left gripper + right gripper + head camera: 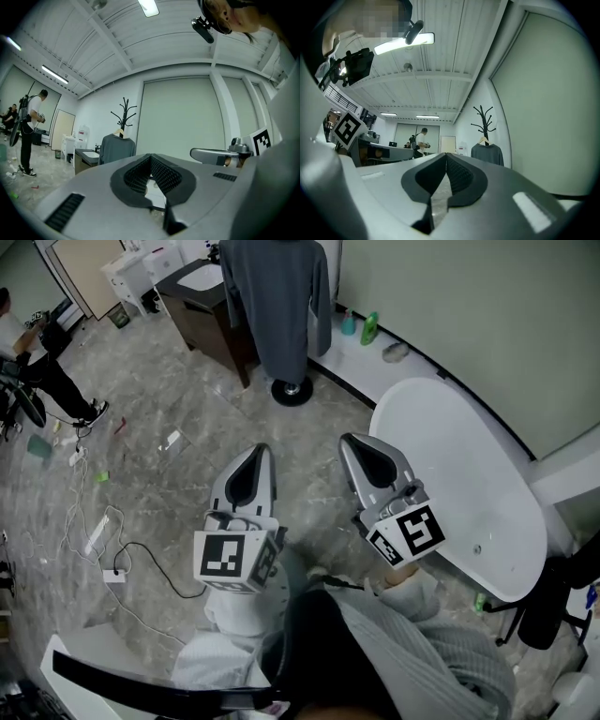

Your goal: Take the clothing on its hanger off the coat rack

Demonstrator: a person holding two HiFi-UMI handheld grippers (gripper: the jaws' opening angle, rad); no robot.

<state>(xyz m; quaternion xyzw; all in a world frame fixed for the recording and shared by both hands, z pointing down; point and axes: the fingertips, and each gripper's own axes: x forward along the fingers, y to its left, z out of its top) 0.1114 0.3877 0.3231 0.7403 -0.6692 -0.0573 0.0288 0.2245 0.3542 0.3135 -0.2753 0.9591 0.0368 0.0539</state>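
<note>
Jaws of the left gripper [260, 454] are pressed together with nothing between them, and the right gripper [354, 444] is closed and empty in the same way. Both are held side by side, low over the floor [178, 399], tips aimed toward the coat rack [124, 110]. The grey clothing [278, 296] hangs well apart from both grippers, on a light hanger [121, 133] hooked to the rack's upper branches. Its long axis is vertical: shoulders up, hem down above the round rack base [292, 390], sleeves hanging at either side. In the gripper views the shoulder line runs left to right, so the garment shows its broad side. Bare floor lies between the grippers and the base. A dark cabinet [202, 320] stands just beside the garment on its left. A white bathtub [469, 493] borders the right gripper's outer side, and the wall [469, 324] runs behind the rack. Cables [103, 549] lie on the floor to the left.
</note>
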